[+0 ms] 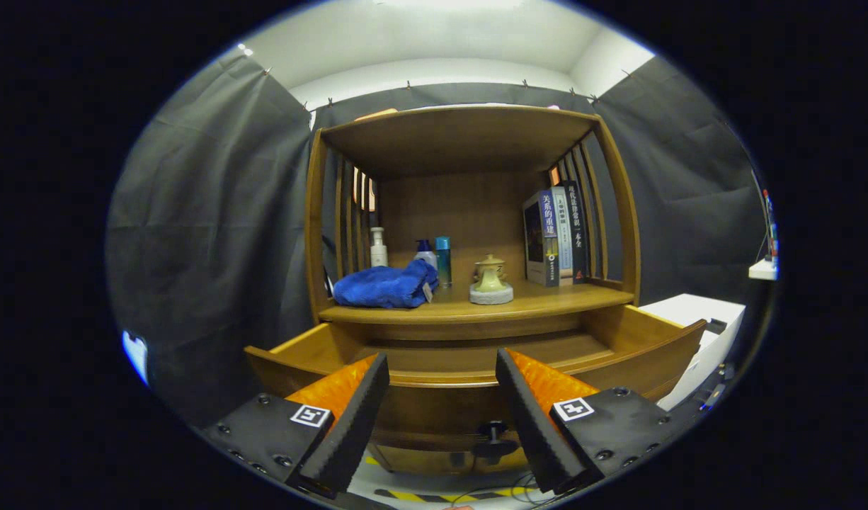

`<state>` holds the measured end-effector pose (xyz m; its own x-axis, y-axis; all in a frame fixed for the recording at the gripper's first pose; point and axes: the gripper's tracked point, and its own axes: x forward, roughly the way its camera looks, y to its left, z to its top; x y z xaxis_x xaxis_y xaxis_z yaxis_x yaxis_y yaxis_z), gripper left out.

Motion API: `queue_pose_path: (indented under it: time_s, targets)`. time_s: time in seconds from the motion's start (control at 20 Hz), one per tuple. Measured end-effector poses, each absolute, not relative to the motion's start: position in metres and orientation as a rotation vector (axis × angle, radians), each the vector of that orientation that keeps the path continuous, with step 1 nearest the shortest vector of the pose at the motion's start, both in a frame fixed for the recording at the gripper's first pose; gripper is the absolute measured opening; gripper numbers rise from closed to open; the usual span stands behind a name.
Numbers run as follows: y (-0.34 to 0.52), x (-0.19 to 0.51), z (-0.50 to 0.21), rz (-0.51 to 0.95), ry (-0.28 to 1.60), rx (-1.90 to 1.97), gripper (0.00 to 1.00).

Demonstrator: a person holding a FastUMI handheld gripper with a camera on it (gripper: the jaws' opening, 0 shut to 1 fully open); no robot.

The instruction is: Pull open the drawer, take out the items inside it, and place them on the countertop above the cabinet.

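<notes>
Two fingers of the gripper point(441, 397) stand spread apart, holding nothing, just above the front panel of the pulled-out drawer point(469, 354). Its cavity lies just ahead and below, showing bare wood; beyond, on the tabletop point(547, 301), rest a blue towel point(384, 287) and a ceramic pot point(490, 280).

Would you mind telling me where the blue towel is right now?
In the gripper view, the blue towel lies on the countertop above the open drawer, left of the ceramic pot, before the bottles, beyond the open tool.
</notes>
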<state>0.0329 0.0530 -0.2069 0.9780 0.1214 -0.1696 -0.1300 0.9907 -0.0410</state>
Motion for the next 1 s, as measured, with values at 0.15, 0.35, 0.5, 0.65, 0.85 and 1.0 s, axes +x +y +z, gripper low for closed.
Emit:
queue_pose_path:
  time_s: [0.15, 0.35, 0.5, 0.65, 0.85, 1.0]
  targets:
    - [0.044, 0.028, -0.214, 0.103, 0.133, -0.075, 0.98]
    - [0.037, 0.025, -0.226, 0.093, 0.117, -0.076, 0.97]
    - [0.029, 0.026, -0.244, 0.078, 0.157, -0.066, 0.97]
    - [0.027, 0.026, -0.248, 0.064, 0.17, -0.085, 0.96]
    - [0.022, 0.026, -0.262, 0.038, 0.183, -0.104, 0.96]
    - [0.024, 0.027, -0.263, 0.035, 0.179, -0.099, 0.96]
